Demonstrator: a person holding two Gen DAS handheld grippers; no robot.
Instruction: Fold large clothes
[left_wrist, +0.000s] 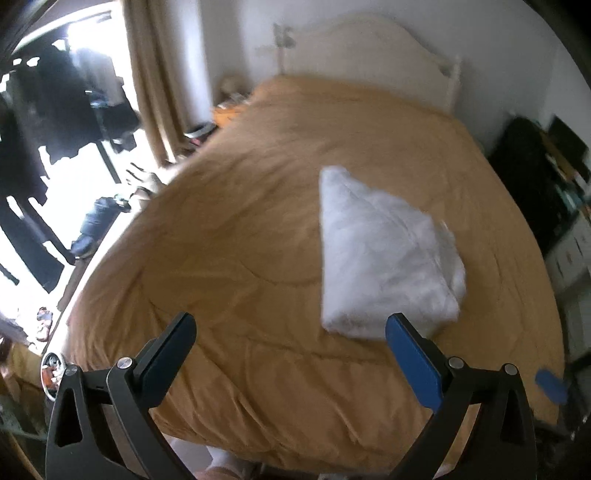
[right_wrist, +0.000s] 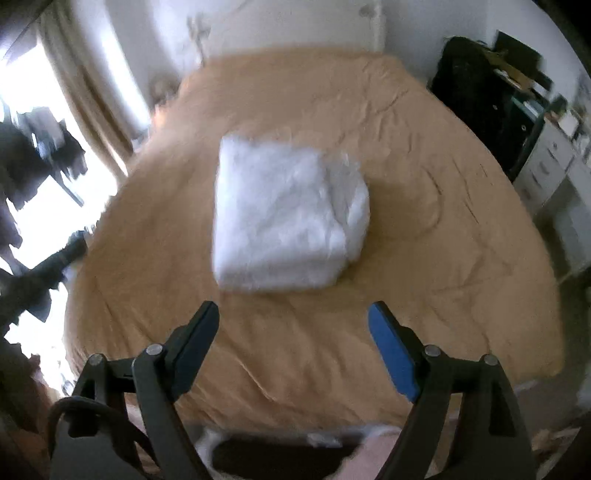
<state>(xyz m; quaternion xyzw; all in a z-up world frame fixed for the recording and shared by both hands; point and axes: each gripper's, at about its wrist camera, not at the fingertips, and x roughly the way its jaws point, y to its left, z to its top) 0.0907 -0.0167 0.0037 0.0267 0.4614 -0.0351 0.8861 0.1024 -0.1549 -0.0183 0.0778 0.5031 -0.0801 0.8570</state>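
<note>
Both grippers, left gripper (left_wrist: 290, 328) and right gripper (right_wrist: 293, 317), spread and empty above orange bedspread (right_wrist: 424, 258). White folded garment (right_wrist: 284, 218) sits mid-bed, untouched. Risk: soft stack slumps or unfolds if bumped or regrasped.

A home bedroom: a bed (right_wrist: 443, 258) under an orange quilt, white headboard (left_wrist: 369, 48), curtain (left_wrist: 155, 74), and clothes drying (left_wrist: 66, 92) outside.

Black tool (left_wrist: 291, 328) arms, blue pads, silver screws.
</note>
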